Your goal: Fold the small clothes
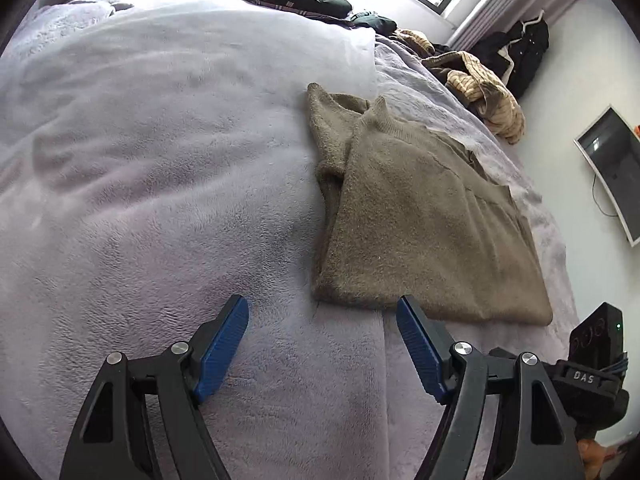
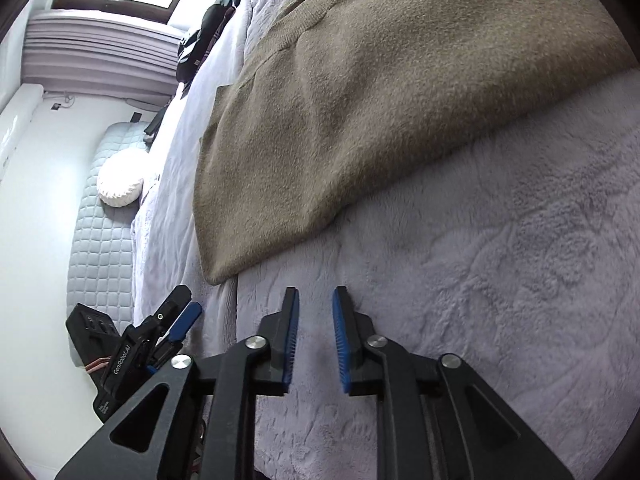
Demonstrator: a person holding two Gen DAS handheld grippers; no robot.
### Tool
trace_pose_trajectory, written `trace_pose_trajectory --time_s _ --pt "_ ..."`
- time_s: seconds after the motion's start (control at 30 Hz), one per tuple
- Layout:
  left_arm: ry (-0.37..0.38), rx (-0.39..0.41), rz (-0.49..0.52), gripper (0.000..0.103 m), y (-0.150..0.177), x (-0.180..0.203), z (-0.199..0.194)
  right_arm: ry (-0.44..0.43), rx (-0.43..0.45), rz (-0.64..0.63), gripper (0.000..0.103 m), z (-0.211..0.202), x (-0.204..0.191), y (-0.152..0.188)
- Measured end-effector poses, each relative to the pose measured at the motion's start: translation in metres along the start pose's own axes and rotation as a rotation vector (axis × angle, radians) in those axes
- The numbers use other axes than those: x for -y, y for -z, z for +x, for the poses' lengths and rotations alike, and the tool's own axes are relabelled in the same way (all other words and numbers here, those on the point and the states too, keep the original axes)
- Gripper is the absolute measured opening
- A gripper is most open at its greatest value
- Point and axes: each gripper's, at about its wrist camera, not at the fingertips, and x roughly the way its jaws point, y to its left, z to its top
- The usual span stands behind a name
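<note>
1. Bed [image 1: 140, 200]: covered with a pale lilac fleece blanket, which serves as the folding surface. Other clothes are heaped at its far edge, well apart from the work.
2. Sweater [image 1: 420, 220]: brown knit, lying flat on the bed, already folded into a narrow panel with the collar at the far end and one sleeve tucked along its left side. The near hem lies just beyond both claws.
3. Left claw [image 1: 322, 316]: wide open, empty, hovering at the near hem; its right fingertip sits just at the hem edge.
4. Right claw [image 2: 316, 300]: jaws narrowly parted, holding nothing, low over the blanket beside the sweater's near corner.
5. Judgement: the remaining step appears to be a crosswise fold, hem toward collar. Each claw should pinch one hem corner through all layers, lift evenly, and lay the hem square so the tucked sleeve does not slip out.
</note>
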Motion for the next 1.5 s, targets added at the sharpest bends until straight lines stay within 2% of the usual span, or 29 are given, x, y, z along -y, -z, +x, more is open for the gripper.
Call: trace_pose_trajectory --time_s 0.1,0.13,0.17,0.2,0.3,0.4,0.47,0.63,0.73,0.87,1.1,1.3,1.5 --pt "-0.026 0.004 -0.001 0.079 0.000 -0.002 -0.003 -0.010 0.008 -0.015 0.051 -0.003 -0.006 0.001" --pt "-0.034 0.009 -0.002 0.086 0.001 -0.002 -0.004 -0.015 0.010 -0.028 0.058 -0.003 -0.009 0.000" --pt "-0.041 0.016 -0.002 0.091 0.001 -0.003 -0.006 -0.015 0.012 -0.038 0.060 -0.004 -0.012 0.001" --pt "-0.044 0.017 -0.004 0.102 0.001 -0.003 -0.006 -0.016 0.014 -0.049 0.066 -0.004 -0.014 0.002" --pt "-0.058 0.024 -0.005 0.102 0.002 -0.003 -0.009 -0.027 0.025 -0.075 0.083 -0.005 -0.020 0.003" --pt "-0.078 0.033 0.003 0.102 0.003 -0.003 -0.011 -0.040 0.046 -0.095 0.086 -0.008 -0.026 0.005" --pt "-0.087 0.027 0.009 0.102 0.003 -0.003 -0.012 -0.046 0.040 -0.103 0.103 -0.008 -0.027 0.006" --pt "-0.097 -0.004 0.028 0.102 0.004 0.000 -0.006 -0.056 0.018 -0.120 0.103 -0.005 -0.029 0.014" --pt "-0.056 -0.038 0.029 0.102 0.007 -0.001 -0.002 -0.048 0.001 -0.148 0.103 -0.004 -0.034 0.016" --pt "-0.016 -0.033 0.007 0.102 0.009 -0.003 -0.003 -0.063 -0.007 -0.140 0.103 0.000 -0.038 0.015" --pt "0.010 -0.036 -0.042 0.102 0.004 -0.010 -0.003 -0.080 -0.013 -0.122 0.103 0.008 -0.044 0.006" --pt "0.027 -0.050 -0.055 0.102 -0.003 -0.011 0.001 -0.195 -0.032 -0.046 0.103 0.027 -0.051 -0.006" --pt "0.101 -0.041 -0.087 0.102 -0.012 -0.019 -0.002 -0.251 -0.013 0.039 0.101 0.051 -0.049 -0.017"
